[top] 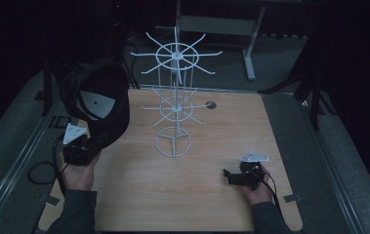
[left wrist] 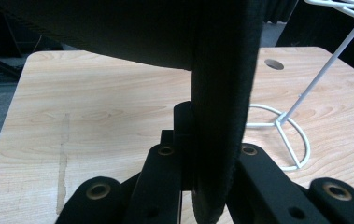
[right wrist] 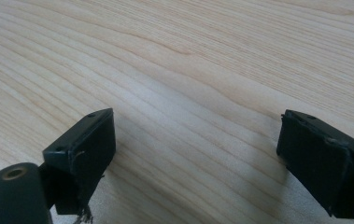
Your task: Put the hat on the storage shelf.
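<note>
Two tiers of thin white wire spokes make up the rack (top: 174,105), standing on a ring base mid-surface (top: 212,195), pale wood-grain. The left gripper (top: 91,146), tilted up in the left hand (top: 79,173), pinches the thick fabric brim of a black cap (top: 97,100), held aloft left of the rack. The right gripper (right wrist: 195,154) rests low near the surface, jaws spread, nothing between them.

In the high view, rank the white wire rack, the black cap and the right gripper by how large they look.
1. white wire rack, the tallest and widest.
2. black cap, raised towards the camera in the left gripper, so it may look larger than it is.
3. right gripper, plainly the smallest.
</note>
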The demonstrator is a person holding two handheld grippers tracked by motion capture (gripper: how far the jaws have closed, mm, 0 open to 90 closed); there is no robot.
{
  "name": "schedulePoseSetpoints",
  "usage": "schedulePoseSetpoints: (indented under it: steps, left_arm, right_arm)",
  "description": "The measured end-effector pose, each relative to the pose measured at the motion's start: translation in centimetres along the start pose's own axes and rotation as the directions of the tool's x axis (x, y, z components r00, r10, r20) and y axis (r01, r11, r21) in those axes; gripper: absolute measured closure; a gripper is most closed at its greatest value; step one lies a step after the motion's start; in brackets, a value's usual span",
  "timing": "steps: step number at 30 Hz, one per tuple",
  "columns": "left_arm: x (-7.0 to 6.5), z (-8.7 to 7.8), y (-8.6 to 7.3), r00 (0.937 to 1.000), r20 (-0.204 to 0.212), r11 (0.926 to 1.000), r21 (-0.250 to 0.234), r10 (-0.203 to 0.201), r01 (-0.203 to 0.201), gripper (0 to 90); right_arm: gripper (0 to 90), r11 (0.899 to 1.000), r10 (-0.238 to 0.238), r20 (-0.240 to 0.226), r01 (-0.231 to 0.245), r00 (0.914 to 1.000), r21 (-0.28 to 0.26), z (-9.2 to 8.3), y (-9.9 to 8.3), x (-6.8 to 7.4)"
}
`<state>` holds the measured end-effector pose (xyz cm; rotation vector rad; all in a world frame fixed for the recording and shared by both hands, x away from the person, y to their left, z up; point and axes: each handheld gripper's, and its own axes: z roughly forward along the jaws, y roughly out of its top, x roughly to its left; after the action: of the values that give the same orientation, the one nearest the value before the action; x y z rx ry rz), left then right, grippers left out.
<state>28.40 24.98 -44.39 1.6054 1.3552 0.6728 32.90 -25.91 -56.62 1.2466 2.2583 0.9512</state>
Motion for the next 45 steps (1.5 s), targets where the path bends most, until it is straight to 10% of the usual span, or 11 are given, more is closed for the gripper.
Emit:
schedulePoseSetpoints:
  steps: [45]
  left_arm:
    - [-1.8, -1.4, 2.2, 0.9975, -0.044, 0.9964, -0.062, 0.055, -0.058, 86.7]
  right_arm:
    - [11.5, 1.0, 0.0, 0.0, 0.0, 1.0, 0.0, 0.0, 0.0, 0.0]
